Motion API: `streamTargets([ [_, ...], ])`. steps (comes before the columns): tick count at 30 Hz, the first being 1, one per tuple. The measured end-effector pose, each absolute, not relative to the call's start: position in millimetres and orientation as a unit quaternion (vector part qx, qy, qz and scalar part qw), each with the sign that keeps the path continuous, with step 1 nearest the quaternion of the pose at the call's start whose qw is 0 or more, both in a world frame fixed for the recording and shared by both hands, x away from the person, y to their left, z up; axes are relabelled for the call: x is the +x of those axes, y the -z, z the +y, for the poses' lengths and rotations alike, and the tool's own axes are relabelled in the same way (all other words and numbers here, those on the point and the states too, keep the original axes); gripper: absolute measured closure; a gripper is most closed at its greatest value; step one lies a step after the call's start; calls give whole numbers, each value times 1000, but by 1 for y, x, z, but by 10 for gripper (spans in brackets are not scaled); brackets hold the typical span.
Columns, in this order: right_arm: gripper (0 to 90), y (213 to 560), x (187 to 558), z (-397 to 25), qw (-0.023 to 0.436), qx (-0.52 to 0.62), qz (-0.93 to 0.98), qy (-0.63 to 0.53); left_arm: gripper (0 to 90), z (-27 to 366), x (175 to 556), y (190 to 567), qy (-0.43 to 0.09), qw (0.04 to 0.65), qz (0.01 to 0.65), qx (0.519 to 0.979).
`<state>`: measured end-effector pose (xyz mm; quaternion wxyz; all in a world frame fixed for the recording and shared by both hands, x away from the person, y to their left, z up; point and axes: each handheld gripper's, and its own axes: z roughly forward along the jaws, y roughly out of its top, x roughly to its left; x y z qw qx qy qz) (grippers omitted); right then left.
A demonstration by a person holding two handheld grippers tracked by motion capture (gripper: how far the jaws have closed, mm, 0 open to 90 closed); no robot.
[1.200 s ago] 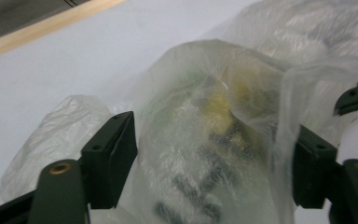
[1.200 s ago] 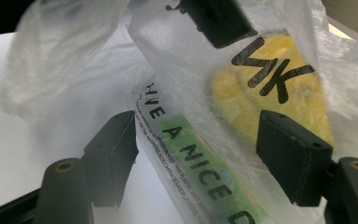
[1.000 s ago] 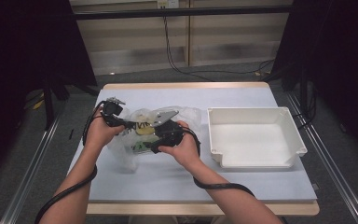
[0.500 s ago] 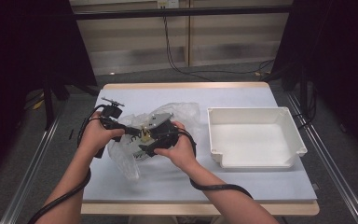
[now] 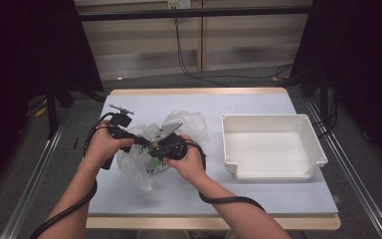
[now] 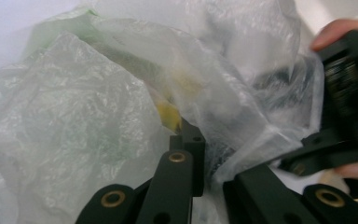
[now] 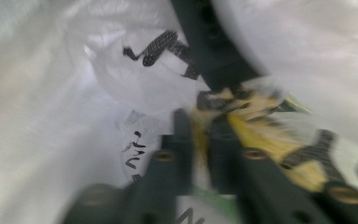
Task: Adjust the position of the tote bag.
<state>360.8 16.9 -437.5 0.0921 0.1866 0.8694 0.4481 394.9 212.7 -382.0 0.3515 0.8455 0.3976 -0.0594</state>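
Near table's left edge (image 5: pixel 110 99): claws pinching plastic bag (image 5: pixel 189 124).

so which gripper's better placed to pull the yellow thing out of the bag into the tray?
Right, probably. The right gripper has its jaws around the yellow item inside the plastic bag and is nearer the white tray. The left gripper pinches bag film, so it suits holding the bag.

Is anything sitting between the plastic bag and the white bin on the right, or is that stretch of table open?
Nothing visible stands between them. The plastic bag is held by both tongs at table centre, and the light tabletop between it and the white bin is bare in the high view.
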Motion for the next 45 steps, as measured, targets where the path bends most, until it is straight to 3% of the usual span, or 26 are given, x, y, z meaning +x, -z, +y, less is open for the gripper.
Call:
streamTargets([
  [10,900,436,345,5,87,186,878,-433,900,225,403,378,-5,351,431,832],
  [24,894,460,313,-5,66,184,884,-425,900,232,426,397,-22,338,450,826],
  [45,870,473,299,-7,54,168,892,-415,900,237,470,427,-34,330,482,811],
])
